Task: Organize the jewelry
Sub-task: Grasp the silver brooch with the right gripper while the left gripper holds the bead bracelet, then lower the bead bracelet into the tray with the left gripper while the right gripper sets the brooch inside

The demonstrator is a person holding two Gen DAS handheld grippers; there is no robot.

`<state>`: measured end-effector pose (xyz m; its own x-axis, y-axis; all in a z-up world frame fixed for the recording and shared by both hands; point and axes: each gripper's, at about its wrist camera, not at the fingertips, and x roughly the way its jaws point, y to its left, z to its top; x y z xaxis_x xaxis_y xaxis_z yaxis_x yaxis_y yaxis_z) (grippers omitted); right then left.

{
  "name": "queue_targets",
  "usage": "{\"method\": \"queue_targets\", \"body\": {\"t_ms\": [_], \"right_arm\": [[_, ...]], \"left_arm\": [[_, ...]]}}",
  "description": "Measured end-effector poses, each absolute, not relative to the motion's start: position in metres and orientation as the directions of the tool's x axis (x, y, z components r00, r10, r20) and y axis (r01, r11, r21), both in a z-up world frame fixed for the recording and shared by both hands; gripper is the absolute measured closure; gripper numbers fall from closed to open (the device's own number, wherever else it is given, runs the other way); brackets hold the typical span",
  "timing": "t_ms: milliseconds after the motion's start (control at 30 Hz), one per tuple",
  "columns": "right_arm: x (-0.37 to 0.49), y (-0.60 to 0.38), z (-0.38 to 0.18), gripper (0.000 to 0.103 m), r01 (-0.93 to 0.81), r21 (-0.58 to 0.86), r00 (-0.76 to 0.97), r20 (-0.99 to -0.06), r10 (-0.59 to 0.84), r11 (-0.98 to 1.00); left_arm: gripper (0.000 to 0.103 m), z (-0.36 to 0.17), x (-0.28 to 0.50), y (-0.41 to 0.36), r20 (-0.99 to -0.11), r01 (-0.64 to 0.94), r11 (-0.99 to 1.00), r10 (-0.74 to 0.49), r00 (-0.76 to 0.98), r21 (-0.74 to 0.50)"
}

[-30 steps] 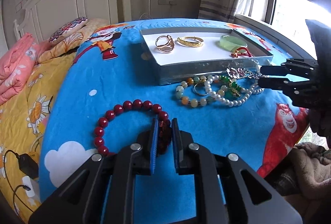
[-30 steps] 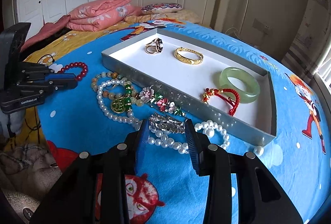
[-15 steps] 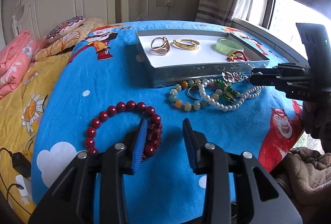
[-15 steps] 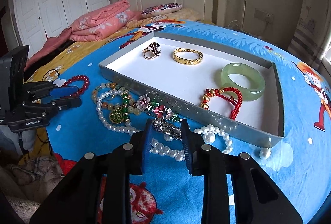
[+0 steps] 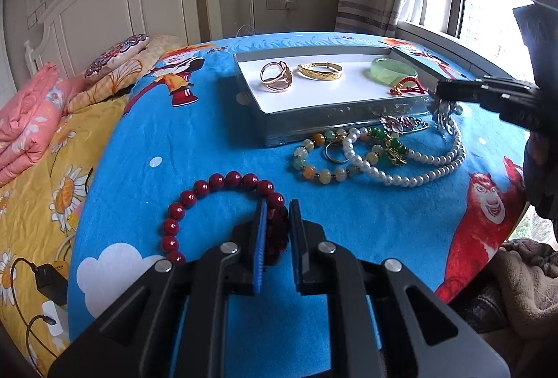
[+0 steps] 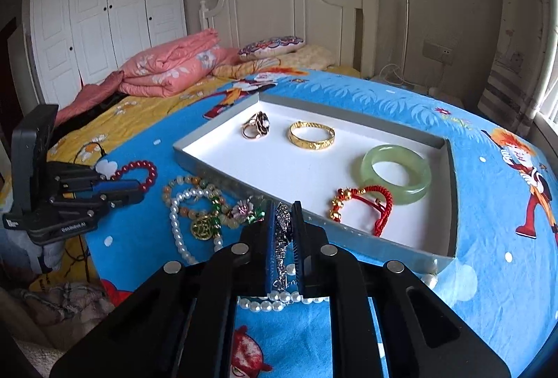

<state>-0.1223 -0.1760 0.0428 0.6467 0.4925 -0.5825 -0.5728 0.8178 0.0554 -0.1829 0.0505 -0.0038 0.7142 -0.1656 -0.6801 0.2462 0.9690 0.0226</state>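
Note:
A red bead bracelet [image 5: 223, 179] lies on the blue blanket. My left gripper [image 5: 277, 209] is closing on its near side, and the pads pinch the beads. Seen from the right wrist, that left gripper [image 6: 139, 189] sits left of the tray. My right gripper [image 6: 281, 209] is closing on a silver chain bracelet [image 6: 281, 231], which is pressed between the pads. In the left wrist view the right gripper [image 5: 440, 92] holds the silver bracelet [image 5: 444, 114] dangling just above the pearl necklace [image 5: 418, 175], in front of the grey tray [image 6: 216, 165].
The tray holds a gold ring [image 6: 256, 128], a gold bangle [image 6: 311, 135], a jade bangle [image 6: 397, 172] and a red cord bracelet [image 6: 366, 203]. A coloured bead bracelet [image 5: 314, 165], a flower brooch [image 6: 246, 209] and a gold pendant [image 6: 201, 228] lie before it. Folded quilts lie at the bed's head.
The left gripper opened over the red bracelet, then shut on it again. The right gripper closed on the silver bracelet and lifted it slightly off the pearls.

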Motion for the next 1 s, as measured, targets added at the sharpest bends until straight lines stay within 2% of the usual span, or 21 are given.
{"method": "queue_targets", "body": {"t_ms": [367,600,1000], "right_arm": [[-0.116,-0.195,0.053,0.091,-0.544,0.223,0.623,-0.538,0.568,0.809],[-0.113,-0.211,0.062,0.091,-0.518,0.322,0.623,-0.493,0.608,0.792],[-0.103,-0.227,0.073,0.091,-0.499,0.444,0.608,-0.434,0.665,0.745]], "left_arm": [[0.091,0.007,-0.188,0.055,-0.658,0.230,0.973,-0.162,0.735,0.018],[0.091,0.032,-0.193,0.076,-0.612,0.223,0.970,-0.235,0.755,-0.096],[0.091,0.078,-0.190,0.092,-0.536,0.244,0.951,-0.310,0.786,-0.191]]}}
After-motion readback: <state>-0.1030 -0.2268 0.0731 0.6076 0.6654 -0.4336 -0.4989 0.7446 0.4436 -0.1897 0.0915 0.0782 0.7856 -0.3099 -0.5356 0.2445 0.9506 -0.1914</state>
